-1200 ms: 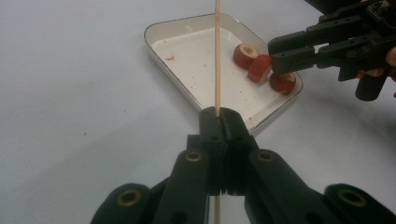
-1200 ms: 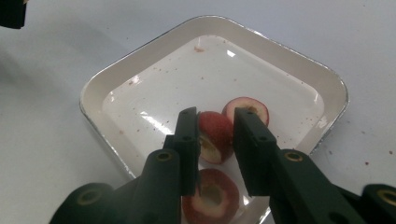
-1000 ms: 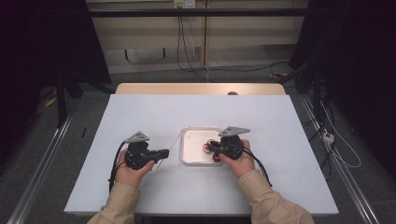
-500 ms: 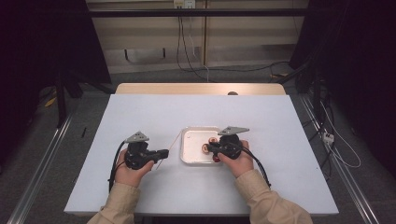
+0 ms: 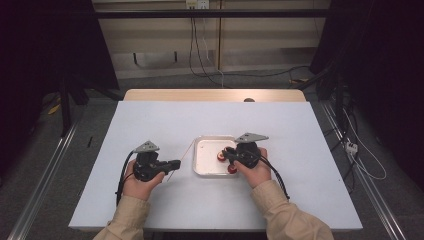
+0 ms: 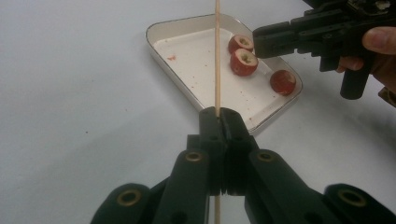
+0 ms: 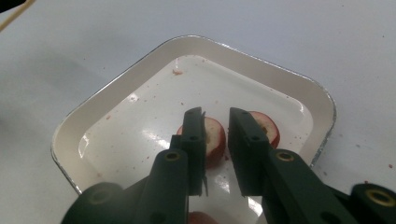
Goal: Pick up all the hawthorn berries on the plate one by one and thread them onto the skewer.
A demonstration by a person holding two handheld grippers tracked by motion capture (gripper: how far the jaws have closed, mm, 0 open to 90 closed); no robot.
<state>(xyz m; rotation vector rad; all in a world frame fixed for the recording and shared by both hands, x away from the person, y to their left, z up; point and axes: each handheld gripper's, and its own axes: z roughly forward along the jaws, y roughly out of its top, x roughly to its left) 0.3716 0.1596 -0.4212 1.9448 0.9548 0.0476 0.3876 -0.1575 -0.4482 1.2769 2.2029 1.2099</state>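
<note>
No readable text, labels, brands, numbers or signs anywhere. Desk (image 5: 165,125) plain, tray (image 6: 177,28) unmarked, no markings legible on either hand-held gripper body.

Both forearms enter from the bottom of the high view, each hand wrapped round the body of its tongs. The left tongs (image 5: 172,163) lie level, pointing right, jaws fully closed. The right tongs (image 5: 226,155) point left, jaws set with a narrow gap, having just been closing.
</note>
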